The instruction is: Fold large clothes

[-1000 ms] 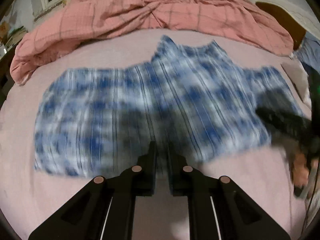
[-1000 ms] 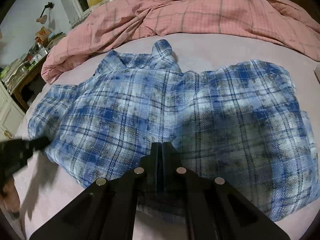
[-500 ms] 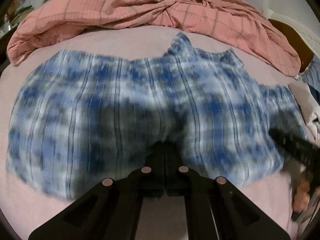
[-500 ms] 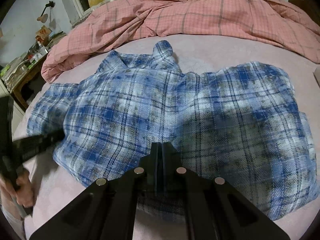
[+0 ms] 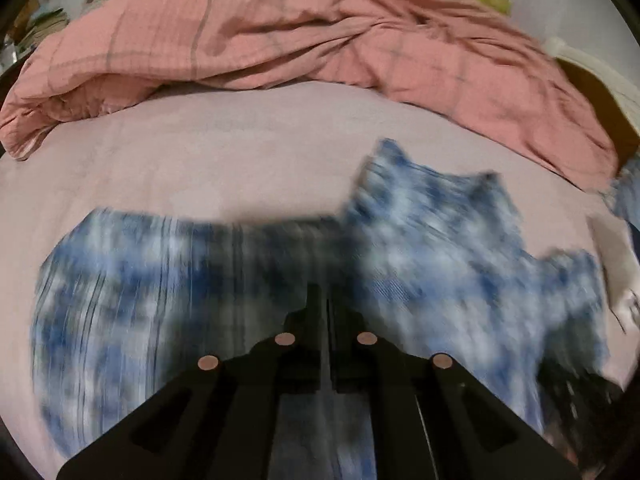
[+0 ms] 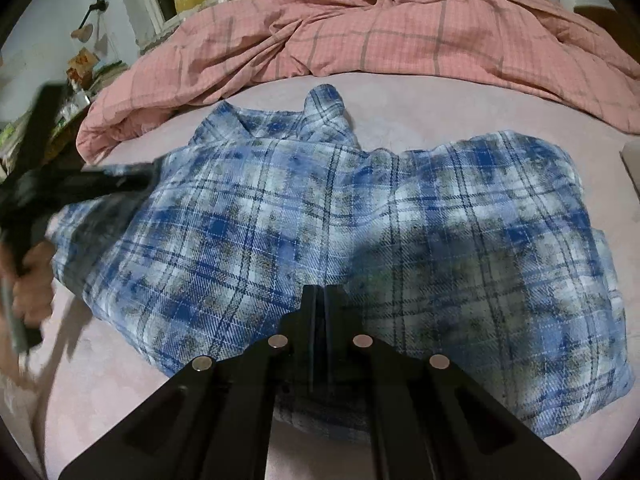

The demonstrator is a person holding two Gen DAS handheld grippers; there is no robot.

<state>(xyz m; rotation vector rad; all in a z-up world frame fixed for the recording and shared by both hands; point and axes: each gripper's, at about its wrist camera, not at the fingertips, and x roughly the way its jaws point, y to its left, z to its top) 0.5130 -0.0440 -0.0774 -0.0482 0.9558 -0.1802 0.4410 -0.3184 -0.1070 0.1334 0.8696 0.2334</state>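
Across the middle of both frames, the blue plaid shirt point(image 6: 340, 240) lies spread on the pink bedsheet point(image 6: 420, 112). Both the right gripper point(image 6: 320, 300) and the left gripper point(image 5: 324, 300) are pinched together on its hem. Folding well likely means lifting both sides evenly, keeping the cloth taut.

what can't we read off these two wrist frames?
- Left wrist view: the shirt is motion-blurred, so its folds and edges are unreadable.
- Left gripper: jaws look closed over the shirt, but blur hides whether cloth is pinched.
- Right gripper: jaws closed; its own fingers hide the hem underneath.
- Right wrist view: the left hand is blurred and cut by the frame edge.
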